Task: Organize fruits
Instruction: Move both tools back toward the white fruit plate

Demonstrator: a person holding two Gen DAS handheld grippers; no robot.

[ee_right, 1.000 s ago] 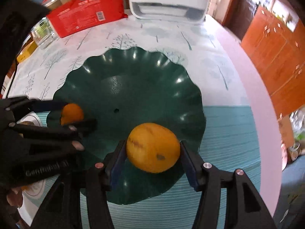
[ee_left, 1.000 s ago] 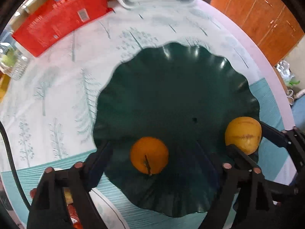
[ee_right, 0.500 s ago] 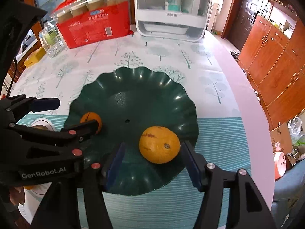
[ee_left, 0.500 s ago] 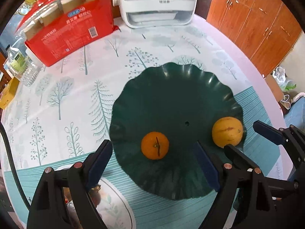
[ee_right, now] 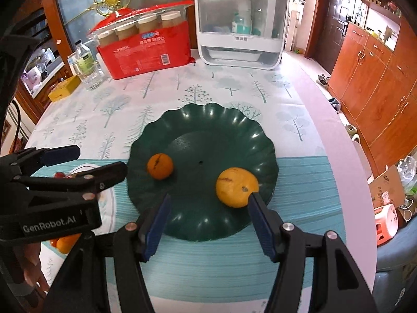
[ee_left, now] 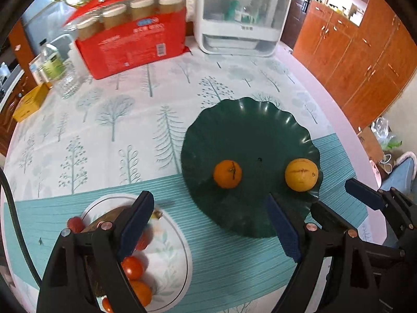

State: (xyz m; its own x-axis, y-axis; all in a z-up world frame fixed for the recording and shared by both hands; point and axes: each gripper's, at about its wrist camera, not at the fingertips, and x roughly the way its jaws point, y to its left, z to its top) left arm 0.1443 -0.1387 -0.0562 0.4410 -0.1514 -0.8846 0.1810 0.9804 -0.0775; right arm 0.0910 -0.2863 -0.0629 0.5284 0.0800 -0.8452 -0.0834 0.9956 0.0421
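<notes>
Nearest, both the left gripper (ee_left: 211, 224) and the right gripper (ee_right: 208, 221) hang with jaws apart and nothing between them, above the table's near edge. On that edge's striped teal band a white plate (ee_left: 179, 237) still carries several red and orange fruits (ee_left: 133, 267), so more sorting appears left. Just past it, the green scalloped dish (ee_right: 208, 114) already holds a small orange (ee_right: 159, 166) and a larger yellow-orange fruit (ee_right: 234, 186). Farther off, the tree-print tablecloth (ee_left: 117, 109) runs to a red package of jars (ee_right: 148, 49) and a white appliance (ee_right: 239, 26) at the far edge, with wooden cabinets (ee_right: 378, 78) beyond.
</notes>
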